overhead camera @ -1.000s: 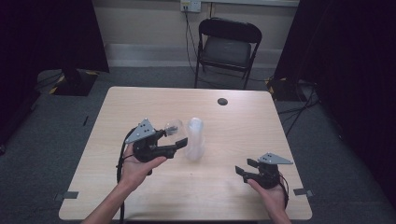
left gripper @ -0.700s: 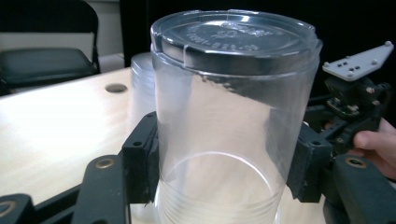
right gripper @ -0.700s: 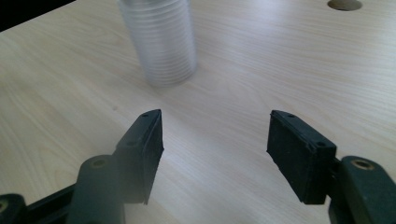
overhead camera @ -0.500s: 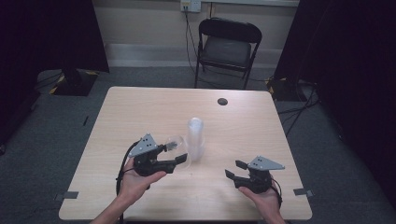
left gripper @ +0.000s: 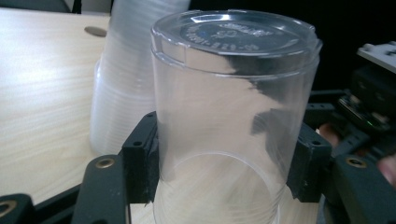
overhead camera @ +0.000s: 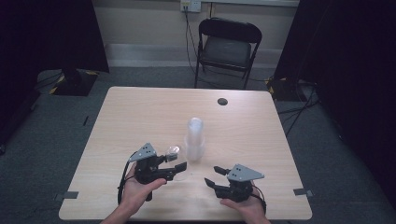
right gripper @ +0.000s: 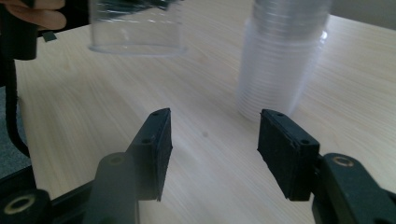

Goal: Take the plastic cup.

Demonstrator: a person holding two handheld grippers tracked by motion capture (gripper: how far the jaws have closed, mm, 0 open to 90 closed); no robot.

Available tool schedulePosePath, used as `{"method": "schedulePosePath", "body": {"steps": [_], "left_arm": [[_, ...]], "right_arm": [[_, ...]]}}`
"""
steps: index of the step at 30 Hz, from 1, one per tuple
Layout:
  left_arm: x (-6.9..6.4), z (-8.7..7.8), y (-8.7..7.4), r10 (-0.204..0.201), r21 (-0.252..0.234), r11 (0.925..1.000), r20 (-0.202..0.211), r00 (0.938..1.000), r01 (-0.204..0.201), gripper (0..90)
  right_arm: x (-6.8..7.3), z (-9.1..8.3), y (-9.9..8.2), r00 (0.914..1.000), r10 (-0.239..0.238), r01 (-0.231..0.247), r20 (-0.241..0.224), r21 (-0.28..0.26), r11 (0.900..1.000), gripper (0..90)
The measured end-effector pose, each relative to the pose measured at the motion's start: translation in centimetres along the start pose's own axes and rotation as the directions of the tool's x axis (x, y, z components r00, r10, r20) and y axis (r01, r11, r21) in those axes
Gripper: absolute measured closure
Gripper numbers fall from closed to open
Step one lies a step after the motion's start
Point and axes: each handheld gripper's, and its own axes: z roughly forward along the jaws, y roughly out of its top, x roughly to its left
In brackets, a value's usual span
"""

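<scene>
My left gripper (overhead camera: 178,162) is shut on a clear plastic cup (overhead camera: 173,150) held upside down, base on top. In the left gripper view the pads press both sides of the cup (left gripper: 233,107), and its rim hangs just above the table. A tall stack of clear cups (overhead camera: 194,140) stands upright mid-table, just behind and right of the held cup. My right gripper (overhead camera: 212,176) is low near the front edge, right of the cup; its jaws have just been closing, stand open, and hold nothing. The right gripper view (right gripper: 215,140) looks at the stack (right gripper: 280,60) and the cup (right gripper: 135,28).
The light wooden table (overhead camera: 140,112) carries a small dark round disc (overhead camera: 222,101) near its far edge. A black folding chair (overhead camera: 229,46) stands behind the table. Dark curtains hang at both sides.
The left gripper has come down and toward the near edge with the cup. The right gripper has slid left toward the middle, its jaws a little narrower.
</scene>
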Motion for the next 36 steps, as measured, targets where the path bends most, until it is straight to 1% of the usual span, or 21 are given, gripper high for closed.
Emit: {"method": "schedulePosePath", "body": {"steps": [1,2,3,7,11,14,16,17,18,19,20,22,24,26,28,30,31,32,34,36], "left_arm": [[0.1,0.0,-0.1,-0.007,-0.002,1.0,-0.003,1.0,0.007,39.4],[0.1,0.0,-0.1,-0.021,-0.001,0.9998,0.003,0.9998,0.021,39.4],[0.1,-0.1,-0.1,-0.03,0.0,0.9996,0.009,0.9995,0.03,39.4],[0.0,0.0,0.1,-0.055,-0.009,0.9984,0.014,0.9984,0.055,39.4],[-0.2,0.2,0.4,-0.097,-0.012,0.9952,0.037,0.9946,0.097,39.5],[-0.3,0.3,0.6,-0.124,-0.007,0.9921,0.052,0.9909,0.125,39.5],[-0.2,0.4,0.6,-0.161,-0.006,0.9868,0.07,0.9845,0.162,39.5],[-0.1,0.4,0.6,-0.196,-0.009,0.9803,0.087,0.9768,0.197,39.5],[0.1,0.4,0.6,-0.214,-0.008,0.9763,0.109,0.9707,0.216,39.5],[0.2,0.4,0.6,-0.223,-0.007,0.9744,0.11,0.9687,0.225,39.5],[0.3,0.4,0.6,-0.22,-0.006,0.9752,0.102,0.9703,0.221,39.6],[0.4,0.4,0.5,-0.245,0.001,0.9691,0.117,0.9625,0.246,39.8],[0.4,0.5,0.4,-0.245,0.008,0.9693,0.117,0.9624,0.246,39.9],[0.5,0.6,0.3,-0.261,0.015,0.9652,0.122,0.9576,0.261,39.9],[0.6,0.7,0.3,-0.282,0.016,0.9591,0.135,0.9498,0.283,39.9],[0.7,0.5,0.3,-0.288,0.018,0.9574,0.138,0.9477,0.288,39.9],[0.7,0.5,0.3,-0.301,0.022,0.9533,0.14,0.9431,0.301,40.0],[0.8,0.4,0.3,-0.308,0.023,0.951,0.145,0.9401,0.308,40.3],[0.9,0.4,0.3,-0.333,0.023,0.9422,0.16,0.929,0.334,40.6],[0.9,0.4,0.3,-0.357,0.026,0.9334,0.177,0.9172,0.358,40.9]], "right_arm": [[0.4,0.3,0.1,0.9999,-0.016,0.016,0.001,-0.001,0.9999,45.9],[0.9,0.6,0.3,0.9992,-0.038,0.038,-0.007,-0.002,0.9993,51.3],[1.2,0.9,0.4,0.9986,-0.049,0.049,-0.018,-0.008,0.9988,53.1],[1.9,1.8,1.1,0.9948,-0.092,0.091,-0.045,-0.014,0.9957,54.7],[1.9,2.6,1.6,0.992,-0.118,0.117,-0.044,-0.025,0.9928,57.0],[1.7,3.1,1.8,0.9922,-0.12,0.118,-0.035,-0.049,0.9918,58.9],[1.6,3.3,1.7,0.993,-0.113,0.11,-0.036,-0.07,0.9914,59.8],[1.6,3.3,1.6,0.9932,-0.112,0.108,-0.035,-0.08,0.9909,59.8],[1.6,3.4,1.6,0.9931,-0.109,0.104,-0.044,-0.097,0.9898,60.3],[1.6,3.3,1.5,0.993,-0.109,0.104,-0.045,-0.108,0.9888,60.7],[1.6,3.3,1.4,0.9928,-0.113,0.108,-0.04,-0.113,0.9877,61.3],[1.7,3.2,1.4,0.9929,-0.113,0.107,-0.037,-0.131,0.9855,62.5],[1.9,3.2,1.4,0.9919,-0.124,0.119,-0.028,-0.147,0.9819,63.6],[2.0,3.1,1.5,0.9906,-0.133,0.126,-0.032,-0.173,0.9769,66.2],[2.1,3.0,1.6,0.988,-0.151,0.143,-0.032,-0.191,0.9712,67.6],[2.2,3.0,1.6,0.9869,-0.158,0.149,-0.032,-0.202,0.9681,68.4],[2.2,3.0,1.5,0.9862,-0.163,0.154,-0.027,-0.206,0.9662,69.3],[2.2,3.1,1.5,0.9854,-0.169,0.16,-0.022,-0.215,0.9633,70.0],[2.4,3.1,1.5,0.9849,-0.172,0.164,-0.015,-0.228,0.9597,70.5],[2.5,3.0,1.6,0.983,-0.183,0.177,-0.004,-0.243,0.9537,71.1]]}}
